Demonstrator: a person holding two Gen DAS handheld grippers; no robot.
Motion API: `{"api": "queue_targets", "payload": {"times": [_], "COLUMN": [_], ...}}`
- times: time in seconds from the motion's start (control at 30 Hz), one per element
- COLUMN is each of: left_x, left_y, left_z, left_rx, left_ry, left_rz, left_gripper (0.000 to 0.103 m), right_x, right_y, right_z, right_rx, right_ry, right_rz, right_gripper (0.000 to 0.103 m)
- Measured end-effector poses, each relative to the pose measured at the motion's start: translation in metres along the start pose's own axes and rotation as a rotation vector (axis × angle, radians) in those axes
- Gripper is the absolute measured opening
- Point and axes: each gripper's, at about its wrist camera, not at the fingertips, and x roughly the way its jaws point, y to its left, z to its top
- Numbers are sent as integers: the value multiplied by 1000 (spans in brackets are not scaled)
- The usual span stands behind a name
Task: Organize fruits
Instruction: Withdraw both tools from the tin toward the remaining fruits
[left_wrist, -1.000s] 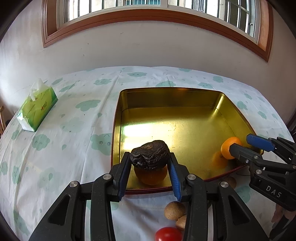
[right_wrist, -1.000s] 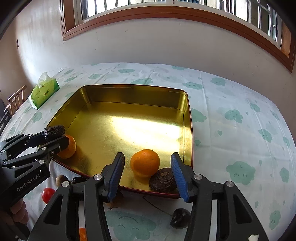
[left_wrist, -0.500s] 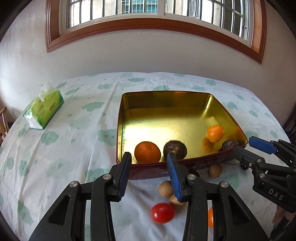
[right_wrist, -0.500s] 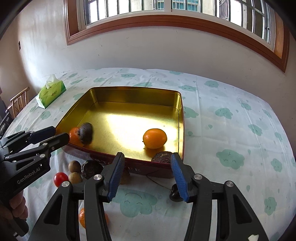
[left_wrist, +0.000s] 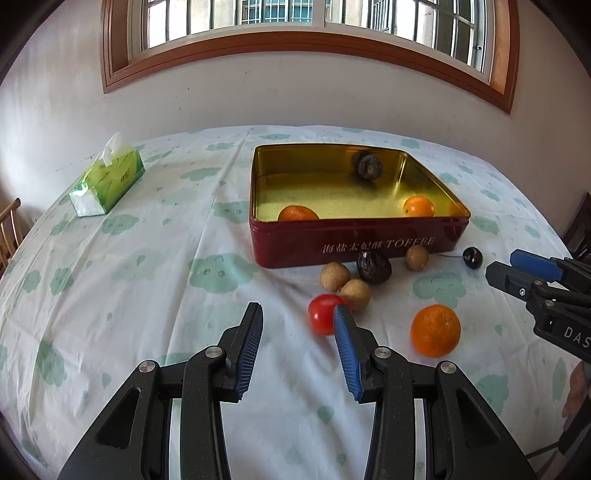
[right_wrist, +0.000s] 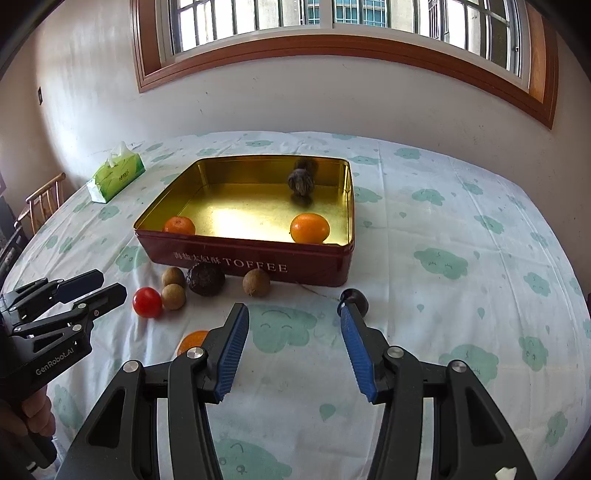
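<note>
A red toffee tin (left_wrist: 354, 245) with a gold inside holds two oranges (left_wrist: 298, 213) (left_wrist: 418, 206) and a dark wrinkled fruit (left_wrist: 367, 166) near its far wall. In front of it on the cloth lie three longans (left_wrist: 334, 276), a dark passion fruit (left_wrist: 373, 266), a red tomato (left_wrist: 323, 314), an orange (left_wrist: 436, 330) and a small black fruit (left_wrist: 472, 257). My left gripper (left_wrist: 297, 310) is open and empty, just left of the tomato. My right gripper (right_wrist: 292, 310) is open and empty, with the black fruit (right_wrist: 354, 299) by its right fingertip.
A green tissue box (left_wrist: 107, 181) stands at the far left of the table. The table is covered by a white cloth with green clouds (right_wrist: 439, 258). A wooden chair (right_wrist: 42, 201) stands beyond the left edge. A wall and window lie behind.
Both grippers have drawn back from the tin toward the near side. The dark wrinkled fruit that sat between my left fingers now lies in the tin, rolled to its far wall.
</note>
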Motion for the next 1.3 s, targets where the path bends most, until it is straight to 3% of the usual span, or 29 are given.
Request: {"api": "queue_targets", "payload": {"times": [0.47, 0.93, 1.3], "left_x": [6, 9, 9], "left_y": [-2, -5, -3], "left_z": [-40, -45, -42], "left_rx": [-18, 7, -15], "left_ry": [45, -7, 7], "left_rz": [10, 14, 17], "left_gripper": [41, 41, 41], "right_x": [-5, 10, 25], "right_y": [-18, -28, -31], "right_z": [-43, -47, -42], "right_rx": [54, 73, 64], "right_ry": [52, 76, 87], "right_rz": [-26, -32, -39], "right_gripper": [49, 49, 49]}}
